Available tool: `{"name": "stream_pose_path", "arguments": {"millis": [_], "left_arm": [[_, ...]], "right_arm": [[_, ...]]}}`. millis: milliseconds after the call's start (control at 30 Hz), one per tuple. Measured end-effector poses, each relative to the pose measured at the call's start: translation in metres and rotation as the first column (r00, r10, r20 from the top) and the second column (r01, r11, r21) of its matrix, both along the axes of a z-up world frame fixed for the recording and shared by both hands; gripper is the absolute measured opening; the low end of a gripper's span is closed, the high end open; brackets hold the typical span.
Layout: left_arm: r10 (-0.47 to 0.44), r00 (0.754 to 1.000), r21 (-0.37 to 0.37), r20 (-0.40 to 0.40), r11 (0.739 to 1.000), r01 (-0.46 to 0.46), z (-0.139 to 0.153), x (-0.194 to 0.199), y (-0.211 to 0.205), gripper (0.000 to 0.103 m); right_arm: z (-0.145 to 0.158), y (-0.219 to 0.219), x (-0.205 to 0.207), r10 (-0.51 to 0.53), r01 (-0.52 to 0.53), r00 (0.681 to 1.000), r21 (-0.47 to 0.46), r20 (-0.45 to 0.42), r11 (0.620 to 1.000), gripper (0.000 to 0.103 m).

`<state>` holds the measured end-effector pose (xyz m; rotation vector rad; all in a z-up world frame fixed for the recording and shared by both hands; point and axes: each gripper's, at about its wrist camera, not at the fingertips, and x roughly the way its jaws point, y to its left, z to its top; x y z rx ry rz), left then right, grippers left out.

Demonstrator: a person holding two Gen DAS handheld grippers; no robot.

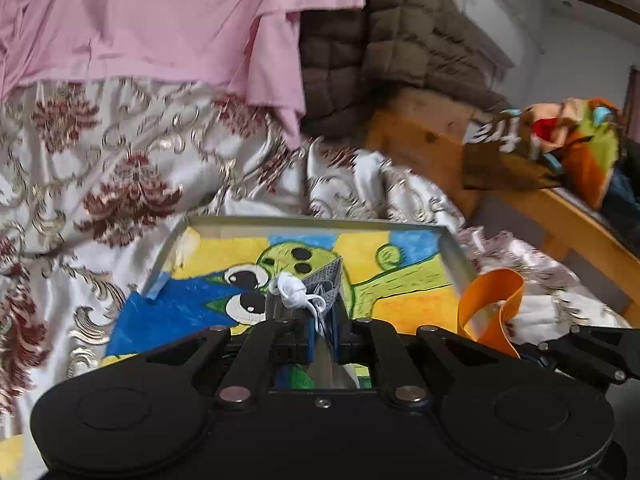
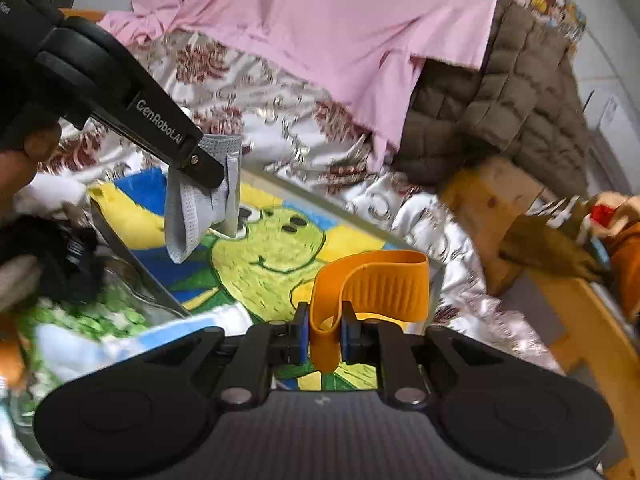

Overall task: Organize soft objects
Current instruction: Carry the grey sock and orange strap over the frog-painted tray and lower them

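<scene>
Left wrist view blurs the bed's patterned cover (image 1: pixel 120 168). My left tongs (image 1: pixel 320 312) are pinched tight on a grey face mask (image 1: pixel 326 284), hanging lengthwise downward in the right view over the frog picture (image 1: pixel 400 280). My right tongs (image 2: pixel 325 334) clamp narrowly on an orange band (image 2: pixel 376 284), its loop arching up and rightward.

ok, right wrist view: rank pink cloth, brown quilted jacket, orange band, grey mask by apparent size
1. pink cloth
2. brown quilted jacket
3. orange band and grey mask: look alike. The band sits nearer the camera, so I won't rank them.
</scene>
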<state>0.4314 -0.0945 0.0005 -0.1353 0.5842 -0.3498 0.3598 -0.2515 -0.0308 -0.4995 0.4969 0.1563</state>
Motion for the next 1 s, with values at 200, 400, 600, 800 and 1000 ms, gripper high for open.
{"name": "stream_pose_path", "arguments": {"millis": [200,400,600,800,1000], "left_arm": [[0.009,0.993,-0.031,-0.118,0.999,-0.013,-0.022,0.030,-0.004,0.009],[0.056,0.983,-0.045,-0.173,0.997,-0.065,-0.032,0.037,0.002,0.018],[0.106,0.973,-0.032,-0.207,0.993,-0.115,-0.036,0.036,0.008,0.033],[0.132,0.970,-0.008,-0.205,0.991,-0.137,-0.033,0.030,0.011,0.060],[0.168,0.971,0.018,-0.170,0.986,-0.167,-0.020,0.020,0.015,0.081]], "right_arm": [[-0.014,-0.005,0.019,0.015,-0.015,0.998,-0.014,-0.060,1.000,0.017],[-0.016,-0.007,0.026,0.009,-0.008,0.996,0.012,-0.086,1.000,0.026],[-0.017,-0.011,0.025,-0.008,0.013,0.995,0.047,-0.101,0.999,0.036],[-0.011,-0.018,0.023,-0.029,0.039,0.993,0.095,-0.112,0.995,0.050],[0.005,-0.027,0.010,-0.051,0.062,0.995,0.139,-0.084,0.988,0.067]]}}
